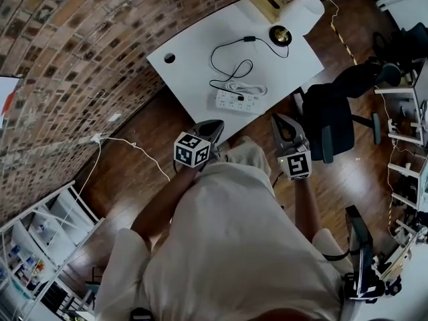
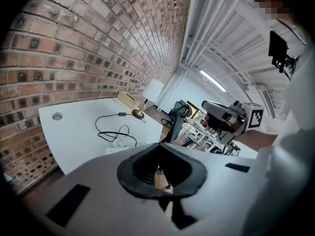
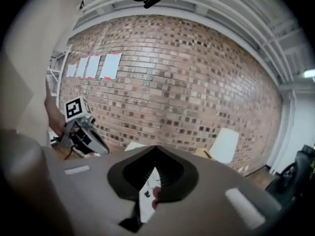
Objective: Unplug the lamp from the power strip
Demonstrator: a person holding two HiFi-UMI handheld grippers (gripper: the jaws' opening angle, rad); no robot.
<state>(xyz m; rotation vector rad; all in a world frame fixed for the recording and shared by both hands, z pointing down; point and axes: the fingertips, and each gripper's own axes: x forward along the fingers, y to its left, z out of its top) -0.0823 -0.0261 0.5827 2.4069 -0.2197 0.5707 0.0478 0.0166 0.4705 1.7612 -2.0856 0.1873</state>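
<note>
**Holding both grippers short of the tabletop, lamp plugged in**

Standing at the far right corner of the white tabletop is one lamp, wearing a white cylindrical shade over a round brass-coloured base. One thin black cord is trailing from that base, passing a small inline block, looping twice across the tabletop and ending at a dark plug that is sitting in the power strip. One white, oblong power strip is lying near the tabletop's near edge, well apart from the lamp. Its own white cable is lying coiled just beside it. One tan box is resting next to the lamp shade.

Two grippers are hanging off the near edge of the tabletop, over the wooden floor, both pointing toward the power strip and touching nothing. The left gripper is keeping its fingers clenched together with nothing between them. The right gripper is doing the same, its fingers pressed shut and empty. Each is carrying one marker cube.

One black office chair is standing to the right of the tabletop, and a brick wall is running along the left.
</note>
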